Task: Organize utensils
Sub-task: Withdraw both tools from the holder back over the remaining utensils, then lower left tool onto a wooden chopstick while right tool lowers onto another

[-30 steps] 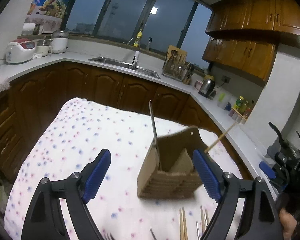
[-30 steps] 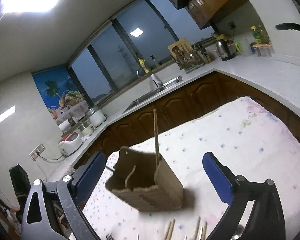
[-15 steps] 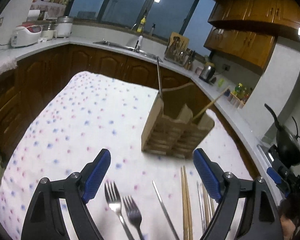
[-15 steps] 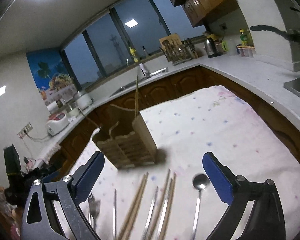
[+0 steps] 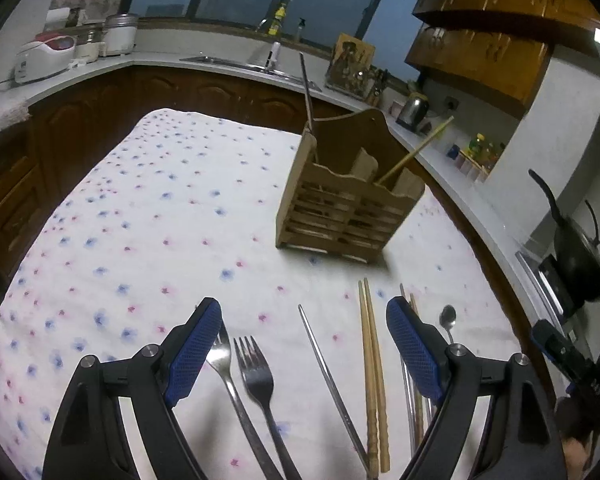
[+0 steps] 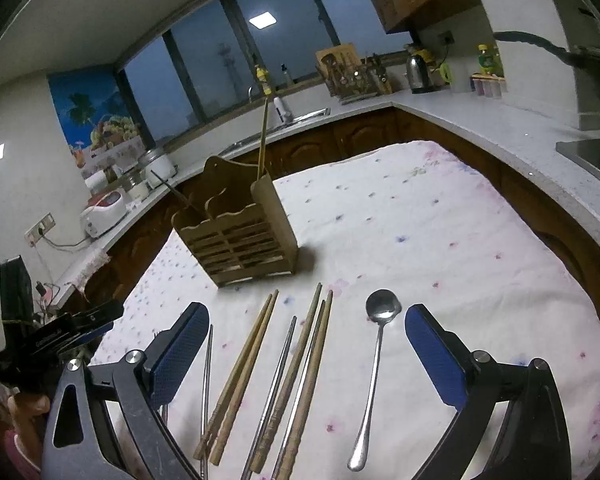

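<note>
Night kitchen, dark windows, wood cabinets; flowered cloth [image 5: 148, 216] covers the worktop. Wooden utensil caddy [image 5: 348, 204] stands upright on it, one metal chopstick [image 5: 307, 92] and one wooden chopstick [image 5: 414, 152] already slotted in separate compartments. A second ago both cameras looked mostly at the caddy; now I've pulled back and tipped down, and the loose row lies in view. My left tool [image 5: 304, 354], wide apart and holding nothing, hangs over two forks [image 5: 256, 368], with a single metal chopstick [image 5: 332, 384] and a wooden pair [image 5: 370, 360] between its fingers too. My right tool [image 6: 306, 356], also wide and empty, hangs over more wooden chopsticks [image 6: 304, 364] and a spoon [image 6: 380, 336]. All lie flat, near the caddy's front.
</note>
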